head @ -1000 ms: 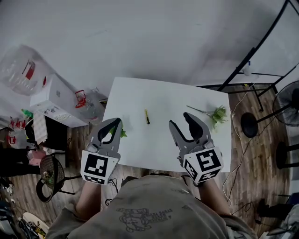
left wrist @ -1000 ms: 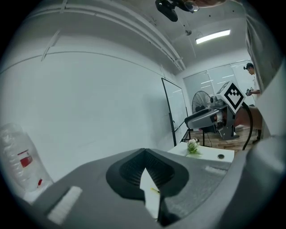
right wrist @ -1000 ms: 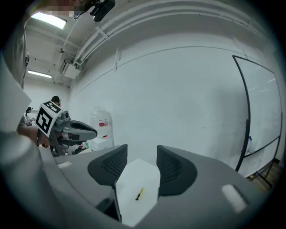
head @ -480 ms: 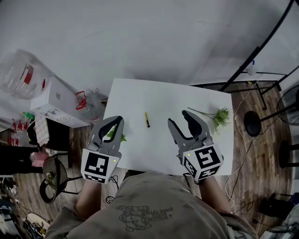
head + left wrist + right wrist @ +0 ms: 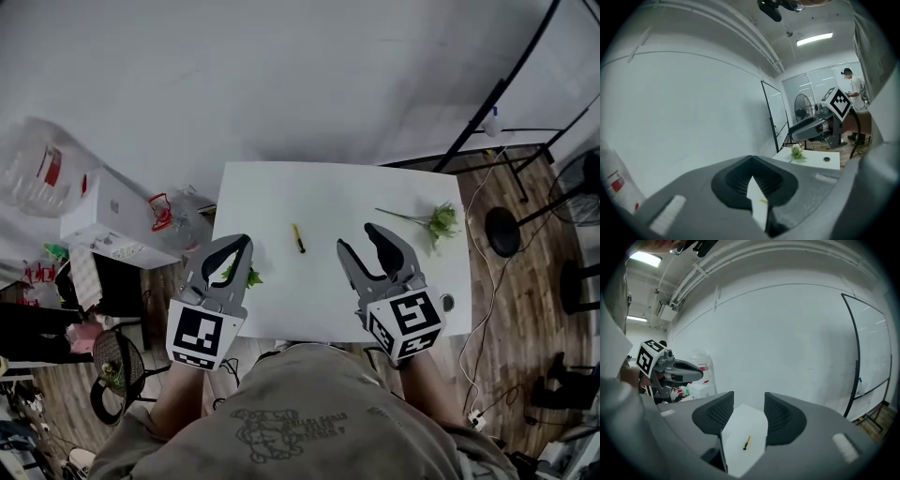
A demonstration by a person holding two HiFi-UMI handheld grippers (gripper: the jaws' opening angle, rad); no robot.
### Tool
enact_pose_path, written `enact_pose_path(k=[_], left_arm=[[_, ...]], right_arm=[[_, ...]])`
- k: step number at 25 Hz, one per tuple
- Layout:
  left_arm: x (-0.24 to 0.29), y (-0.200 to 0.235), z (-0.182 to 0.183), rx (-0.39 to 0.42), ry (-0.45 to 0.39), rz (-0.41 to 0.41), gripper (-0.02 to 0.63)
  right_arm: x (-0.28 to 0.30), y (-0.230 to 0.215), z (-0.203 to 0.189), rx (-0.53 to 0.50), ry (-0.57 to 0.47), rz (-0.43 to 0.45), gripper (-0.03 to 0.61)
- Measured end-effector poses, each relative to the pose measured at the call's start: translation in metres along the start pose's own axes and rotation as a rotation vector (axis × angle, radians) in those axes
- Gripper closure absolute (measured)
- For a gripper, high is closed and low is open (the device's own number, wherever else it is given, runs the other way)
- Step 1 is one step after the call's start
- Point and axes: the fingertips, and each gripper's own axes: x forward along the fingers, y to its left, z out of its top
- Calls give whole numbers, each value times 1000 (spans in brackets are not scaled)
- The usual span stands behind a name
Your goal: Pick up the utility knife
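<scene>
The utility knife [image 5: 298,238], slim, yellow and black, lies on the white table [image 5: 319,192] near its middle. It also shows in the right gripper view as the small knife [image 5: 747,442] on the tabletop, seen between the open jaws of my right gripper [image 5: 749,411]. In the head view my right gripper [image 5: 361,241] hovers over the table's near edge, right of the knife and apart from it, holding nothing. My left gripper [image 5: 240,246] hangs at the near left edge, its tips meeting, nothing gripped. Its tips [image 5: 751,158] touch in the left gripper view.
A green sprig with a white bloom [image 5: 436,222] lies at the table's right side, and a small round disc [image 5: 447,303] at its near right corner. A green leaf [image 5: 251,277] sits beside the left gripper. Boxes [image 5: 108,211], a chair [image 5: 112,361] and stand bases [image 5: 502,230] crowd the floor.
The head camera has shifted slightly, so the table sits a bit higher in view. Both grippers stay near the front edge, and the knife has not moved.
</scene>
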Motion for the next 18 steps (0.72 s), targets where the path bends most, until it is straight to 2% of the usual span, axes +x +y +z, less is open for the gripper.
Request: enact_pose_path(k=[6, 14, 18], left_arm=[[-12, 9, -1, 2, -18, -23, 614], [-18, 17, -14, -19, -12, -30, 614], [-14, 23, -21, -94, -19, -32, 614]], right_arm=[[0, 14, 7, -13, -5, -24, 367], [9, 19, -3, -12, 27, -39, 367], [24, 17, -23, -1, 84, -30, 367]])
